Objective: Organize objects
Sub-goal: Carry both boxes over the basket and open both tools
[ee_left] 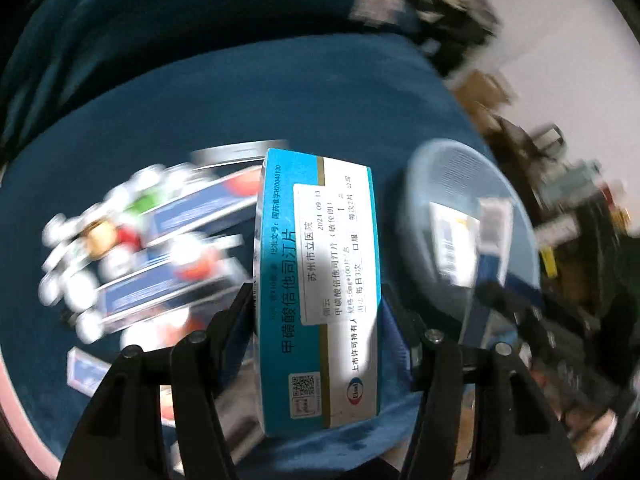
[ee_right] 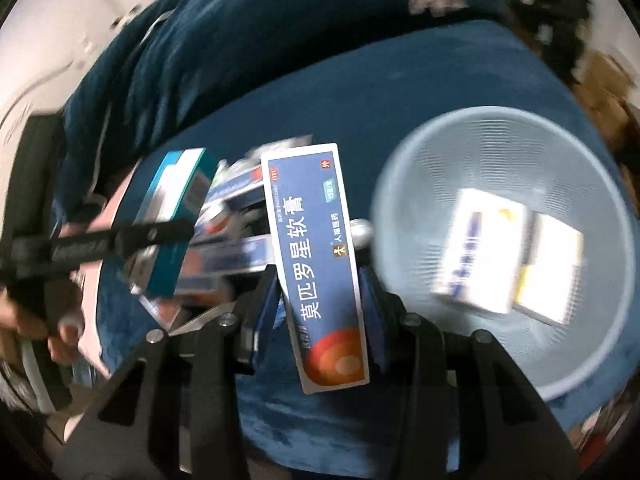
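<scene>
A teal and white cardboard medicine box (ee_left: 316,288) is clamped between the pads of the left gripper (ee_left: 318,304), lifted above a dark blue fabric surface (ee_left: 240,100). The right gripper (ee_right: 320,284) pinches a long dark blue ointment carton with an orange circle (ee_right: 316,268). To the right sits a round pale blue mesh basket (ee_right: 404,184) holding two white boxes (ee_right: 480,248); more cartons lie blurred at left

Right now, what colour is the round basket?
Pale blue mesh basket, clearest in the right wrist view.
</scene>
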### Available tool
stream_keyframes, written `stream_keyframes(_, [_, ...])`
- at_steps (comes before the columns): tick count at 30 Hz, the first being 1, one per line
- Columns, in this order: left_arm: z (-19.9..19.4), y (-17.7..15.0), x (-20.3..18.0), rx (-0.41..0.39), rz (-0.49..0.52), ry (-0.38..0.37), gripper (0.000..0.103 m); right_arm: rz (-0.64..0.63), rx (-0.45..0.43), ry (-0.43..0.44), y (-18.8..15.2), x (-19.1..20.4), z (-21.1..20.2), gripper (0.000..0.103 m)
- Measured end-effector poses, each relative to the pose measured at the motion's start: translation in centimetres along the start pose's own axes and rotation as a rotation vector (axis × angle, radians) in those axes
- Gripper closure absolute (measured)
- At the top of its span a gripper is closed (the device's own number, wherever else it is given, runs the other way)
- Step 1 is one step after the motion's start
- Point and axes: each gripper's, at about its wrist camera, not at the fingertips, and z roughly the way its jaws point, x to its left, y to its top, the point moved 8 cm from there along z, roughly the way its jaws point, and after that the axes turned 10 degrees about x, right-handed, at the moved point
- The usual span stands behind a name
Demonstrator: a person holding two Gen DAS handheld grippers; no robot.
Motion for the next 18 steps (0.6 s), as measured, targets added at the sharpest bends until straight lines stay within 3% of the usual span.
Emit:
stream_keyframes(5, [2.2,1.5,-8.7,0.027,0.158,-0.088,0.042,0.217,-0.04,-0.054,1.2,-7.6,-3.4,0.063])
stream_keyframes(11, [4.7,4.4,-15.1,0.029,0.206,-0.151,0.038,0.372,-0.077,-0.107,1.8,-13.4,-5.1,0.063])
stream_keyframes(12, [5.6,4.9,-15.7,0.028,0.207,-0.137,0.023,0.384,-0.074,-0.116,1.8,-13.9,-5.1,0.061])
stream_keyframes(14, [6.7,5.1,-15.4,0.047,0.201,-0.094,0.006,0.404,-0.051,-0.142,1.9,-15.0,-4.4,0.06])
stream_keyframes(18, [6.2,4.7,-14.4,0.058,0.184,-0.079,0.003,0.442,-0.03,-0.113,0.9,-15.9,-4.2,0.031])
